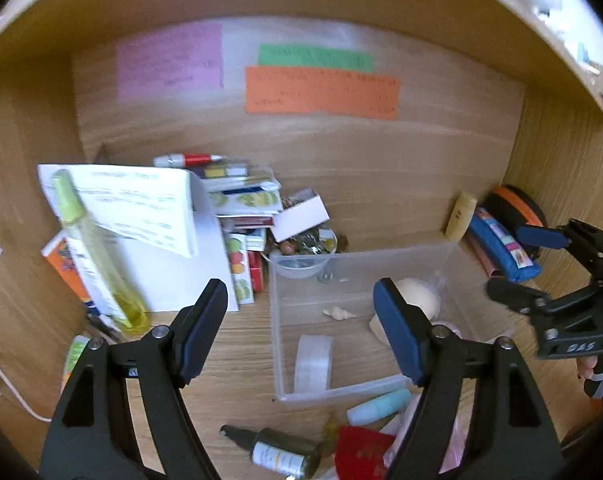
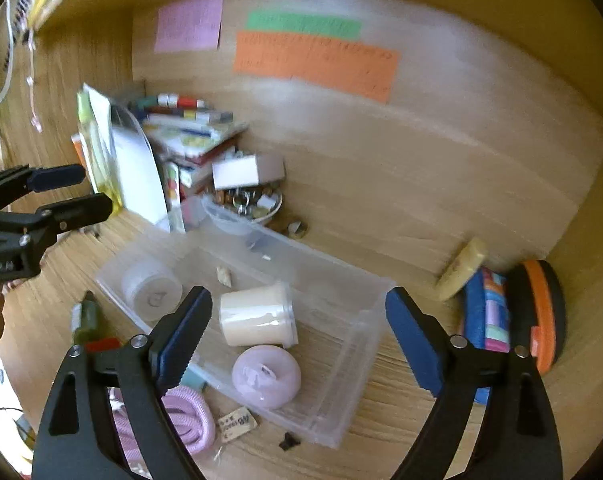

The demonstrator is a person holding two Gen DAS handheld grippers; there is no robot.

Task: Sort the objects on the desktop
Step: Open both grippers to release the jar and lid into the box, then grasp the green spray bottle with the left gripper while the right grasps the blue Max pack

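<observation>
Wooden desk (image 2: 421, 184) w/ back panel carrying pink, green & orange paper notes (image 1: 321, 90). Clear plastic bin (image 2: 341, 400) sits mid-desk. Inside it: a cream lidded cup (image 2: 257, 314) on its side, a lilac round container (image 2: 267, 376) just beside the cup at the bin's near wall, a tape roll (image 2: 151, 286) at the left end, and a small seashell (image 1: 339, 313) on the floor of the bin.

Left of the bin, a leaning pile of boxes & booklets (image 1: 237, 208), w/ a small bowl of trinkets (image 2: 249, 204) touching the bin's far corner. Right side: orange-black round case (image 2: 539, 312), blue pouch (image 2: 485, 308), cream tube (image 2: 461, 268) against the back panel.

L gripper (image 1: 301, 324) released, jaws spread wide, nothing betw. them, hanging above the bin's left end. R gripper (image 2: 297, 336) likewise released, empty, above the cup & lilac container.

Near edge: dark dropper bottle (image 1: 277, 452), pale blue tube (image 1: 377, 406), lilac cord (image 2: 185, 420), paper tag (image 2: 237, 424).
</observation>
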